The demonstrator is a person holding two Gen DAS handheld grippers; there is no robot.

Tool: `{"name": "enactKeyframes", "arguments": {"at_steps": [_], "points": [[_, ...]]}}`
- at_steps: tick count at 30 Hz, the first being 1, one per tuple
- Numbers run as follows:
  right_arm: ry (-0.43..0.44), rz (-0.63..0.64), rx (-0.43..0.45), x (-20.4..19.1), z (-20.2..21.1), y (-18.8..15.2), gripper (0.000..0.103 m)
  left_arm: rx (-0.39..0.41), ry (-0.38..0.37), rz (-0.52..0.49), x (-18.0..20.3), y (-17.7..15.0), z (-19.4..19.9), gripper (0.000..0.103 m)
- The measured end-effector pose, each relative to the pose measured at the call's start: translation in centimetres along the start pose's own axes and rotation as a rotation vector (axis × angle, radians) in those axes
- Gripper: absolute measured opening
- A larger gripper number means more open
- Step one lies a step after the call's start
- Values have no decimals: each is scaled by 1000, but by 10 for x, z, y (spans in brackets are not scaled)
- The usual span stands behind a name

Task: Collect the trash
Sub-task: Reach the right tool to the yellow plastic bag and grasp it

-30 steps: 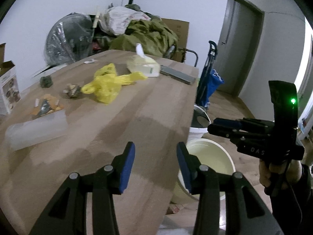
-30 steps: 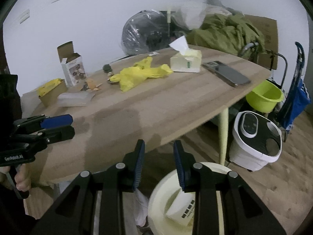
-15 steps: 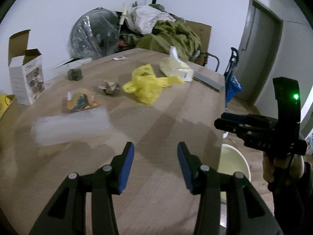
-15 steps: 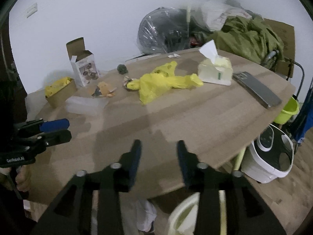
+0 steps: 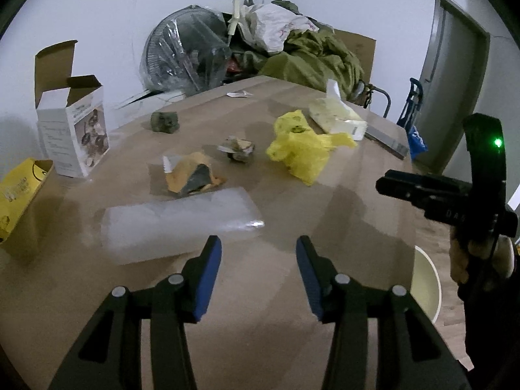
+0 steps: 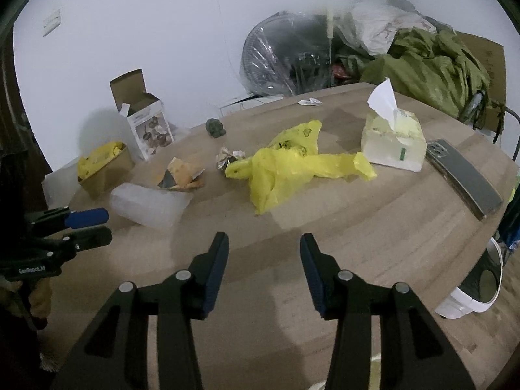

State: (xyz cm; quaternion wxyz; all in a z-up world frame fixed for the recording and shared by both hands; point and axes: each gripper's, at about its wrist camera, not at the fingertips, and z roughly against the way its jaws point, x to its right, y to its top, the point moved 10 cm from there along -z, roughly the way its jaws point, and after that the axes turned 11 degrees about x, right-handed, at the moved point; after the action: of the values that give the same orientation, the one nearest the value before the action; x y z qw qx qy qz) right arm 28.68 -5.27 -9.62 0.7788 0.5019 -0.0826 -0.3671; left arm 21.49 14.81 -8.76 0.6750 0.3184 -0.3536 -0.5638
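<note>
On the wooden table (image 5: pixel 341 214) lie a clear plastic wrapper (image 5: pixel 175 224), an orange crumpled wrapper (image 5: pixel 191 177), a small foil wad (image 5: pixel 237 148), a dark green wad (image 5: pixel 165 122) and a yellow plastic bag (image 5: pixel 302 149). They also show in the right wrist view: the clear wrapper (image 6: pixel 149 203), the orange wrapper (image 6: pixel 182 175), the yellow bag (image 6: pixel 286 165). My left gripper (image 5: pixel 258 276) is open and empty, just short of the clear wrapper. My right gripper (image 6: pixel 263 269) is open and empty over the table's near part. A cream bin (image 5: pixel 425 282) stands on the floor at the table's right.
A tissue box (image 6: pixel 393 139), a phone (image 6: pixel 464 175) and a small paper scrap (image 6: pixel 310 101) lie on the table's far right. An open white carton (image 5: pixel 73 130) and a yellow box (image 5: pixel 19 191) stand at the left. A wrapped fan (image 5: pixel 185 55) and clothes (image 5: pixel 312 58) are behind the table.
Both grippers have swung up from the bin side to over the table. The left one has moved closer to the clear wrapper. Both stay open and empty.
</note>
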Motion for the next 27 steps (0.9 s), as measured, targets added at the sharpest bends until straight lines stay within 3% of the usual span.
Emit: {"name": "enactKeyframes", "arguments": {"at_steps": [14,16,20,27], "points": [[7,-4,-13,8,-40,26,44,-63,35,-33,-57,18,-37,51],[4,-5,-14,11,-46,29,52,-66,26,-47,-62,20,-42,54],[-1,-9,-20,16,-57,35,54,-84,4,-76,-69,24,-51,65],[4,-7,-52,17,-81,37,57,-164,-27,-73,-87,16,-76,67]]}}
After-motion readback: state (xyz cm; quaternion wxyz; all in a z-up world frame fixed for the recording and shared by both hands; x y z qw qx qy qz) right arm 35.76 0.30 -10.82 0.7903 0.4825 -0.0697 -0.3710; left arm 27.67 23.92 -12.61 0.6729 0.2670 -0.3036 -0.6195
